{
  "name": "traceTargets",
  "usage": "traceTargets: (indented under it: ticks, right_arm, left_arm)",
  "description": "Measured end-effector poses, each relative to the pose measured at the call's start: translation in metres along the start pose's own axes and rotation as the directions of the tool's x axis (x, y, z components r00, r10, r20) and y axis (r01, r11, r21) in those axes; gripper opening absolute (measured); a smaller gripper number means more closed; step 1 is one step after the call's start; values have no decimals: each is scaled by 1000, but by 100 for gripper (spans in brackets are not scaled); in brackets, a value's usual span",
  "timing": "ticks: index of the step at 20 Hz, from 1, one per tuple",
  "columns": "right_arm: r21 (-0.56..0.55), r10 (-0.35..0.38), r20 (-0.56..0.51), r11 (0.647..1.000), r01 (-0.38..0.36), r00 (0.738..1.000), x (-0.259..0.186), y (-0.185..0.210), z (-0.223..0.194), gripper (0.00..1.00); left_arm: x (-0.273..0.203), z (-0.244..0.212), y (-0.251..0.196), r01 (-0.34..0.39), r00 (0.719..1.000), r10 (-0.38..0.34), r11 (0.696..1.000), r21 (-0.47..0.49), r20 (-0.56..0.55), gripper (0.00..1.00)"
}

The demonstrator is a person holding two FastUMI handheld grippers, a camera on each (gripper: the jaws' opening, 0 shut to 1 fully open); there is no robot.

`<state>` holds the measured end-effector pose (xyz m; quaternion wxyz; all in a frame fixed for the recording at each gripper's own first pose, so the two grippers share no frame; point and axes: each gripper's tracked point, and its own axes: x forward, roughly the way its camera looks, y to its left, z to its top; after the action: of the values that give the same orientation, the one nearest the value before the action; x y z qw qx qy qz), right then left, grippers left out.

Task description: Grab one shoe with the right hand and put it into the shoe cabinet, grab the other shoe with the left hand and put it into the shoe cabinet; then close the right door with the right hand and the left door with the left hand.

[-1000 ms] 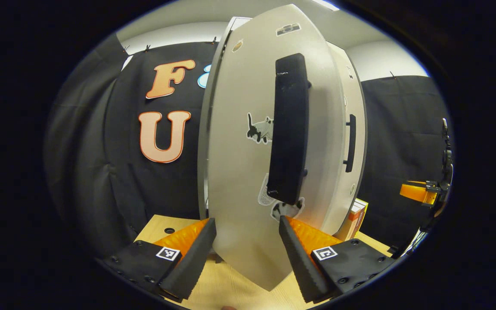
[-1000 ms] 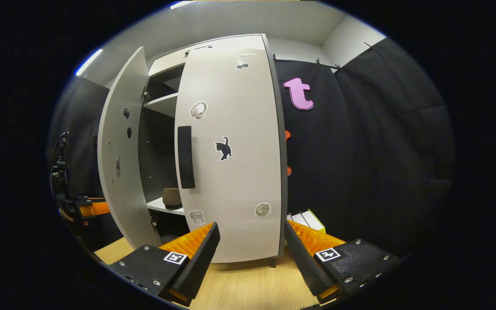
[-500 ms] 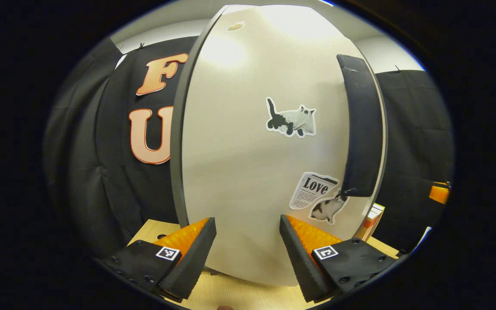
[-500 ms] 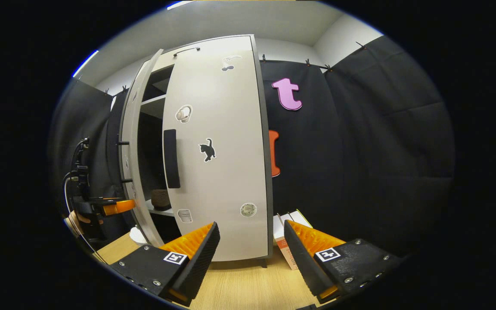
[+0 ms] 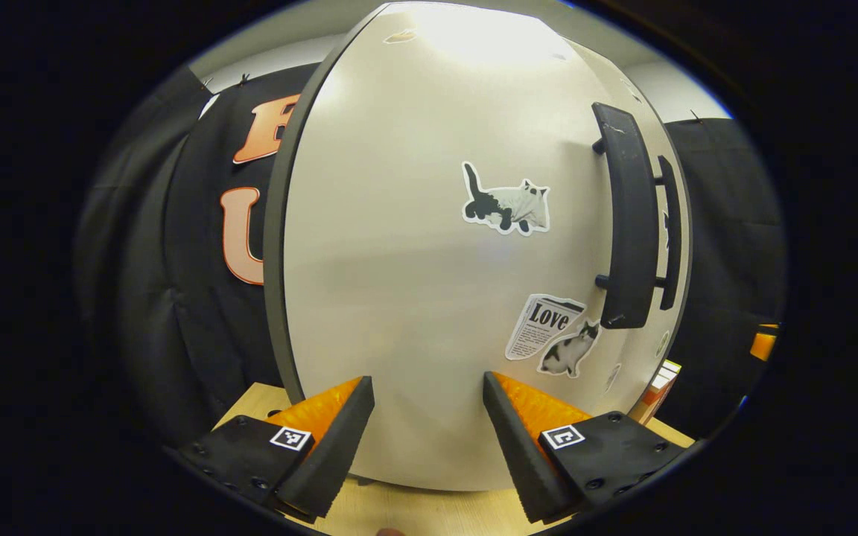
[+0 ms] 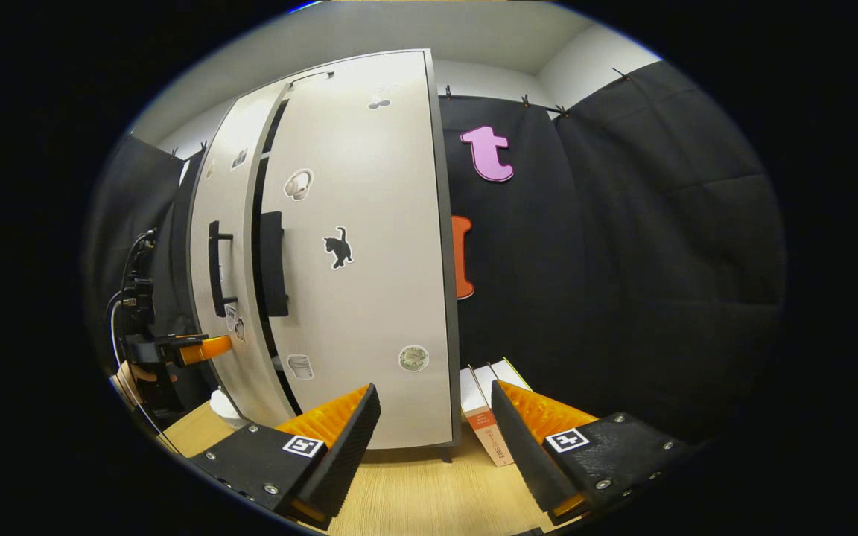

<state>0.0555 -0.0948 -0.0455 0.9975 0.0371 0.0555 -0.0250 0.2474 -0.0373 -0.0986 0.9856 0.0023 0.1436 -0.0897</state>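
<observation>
We judge the right door [image 6: 369, 246] shut and the left door [image 5: 429, 260] nearly so (a slit remains); both tongs, left [image 5: 429, 428] and right [image 6: 435, 435], gape empty.

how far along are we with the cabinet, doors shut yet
Nearly done. Right door looks flush shut. Left door is almost closed, a thin dark gap showing beside it; the left gripper, jaws open, is right up against its face. No shoes outside on the floor. Left: press that door home.

Black cloth walls [image 6: 623, 260], pale wooden floor [image 6: 414, 491], white wall above [image 6: 585, 63], grey ceiling [image 6: 399, 30].
</observation>
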Motion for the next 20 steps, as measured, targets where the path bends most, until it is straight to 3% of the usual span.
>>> traceTargets:
  ticks: [8,13,20]
  right_arm:
    - [5,18,12,1000,-18,1000,18,7,30,93]
    - [-11,36,70,999,-36,997,14,14,86,92]
    - [-84,45,133,996,-34,990,-9,16,173,92]
  left_arm:
    - [-2,20,-7,-23,1000,23,1000,17,-12,97]
    - [-50,78,3,-28,999,27,999,20,40,96]
    - [-154,184,82,-141,979,131,988,59,157,96]
